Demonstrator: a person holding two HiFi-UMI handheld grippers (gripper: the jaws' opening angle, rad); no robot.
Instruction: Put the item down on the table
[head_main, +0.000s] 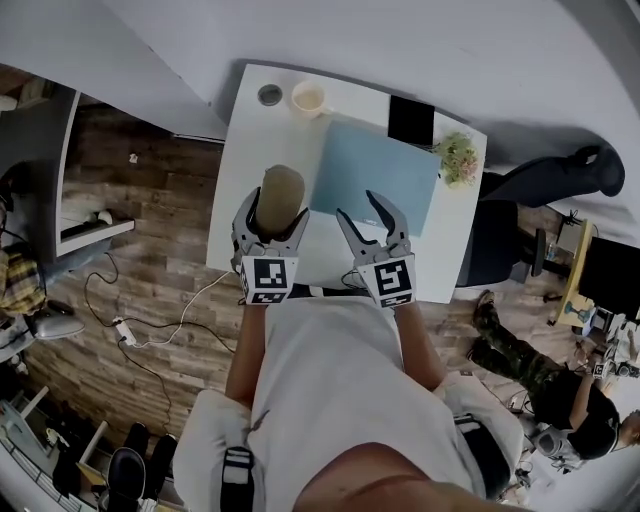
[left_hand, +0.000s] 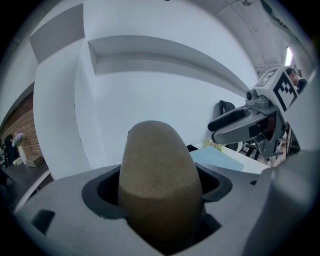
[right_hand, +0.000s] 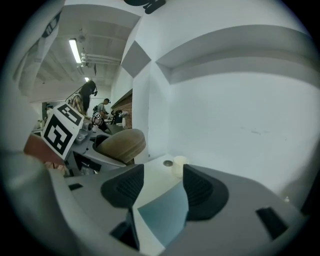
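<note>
While the left gripper (head_main: 274, 216) pinches it between both jaws, the tan lump (left_hand: 160, 180) stands up out of the grip, rounded and domed at the top, with a dull, finely grainy surface. It is held over the left part of the white table (head_main: 250, 150), just beside the blue mat (head_main: 375, 170). The right gripper (right_hand: 159, 186) hangs close by over that mat, jaws spread, nothing between them. At the table's far edge sit a pale cup (head_main: 308, 97) and a small round dish (head_main: 270, 95).
</note>
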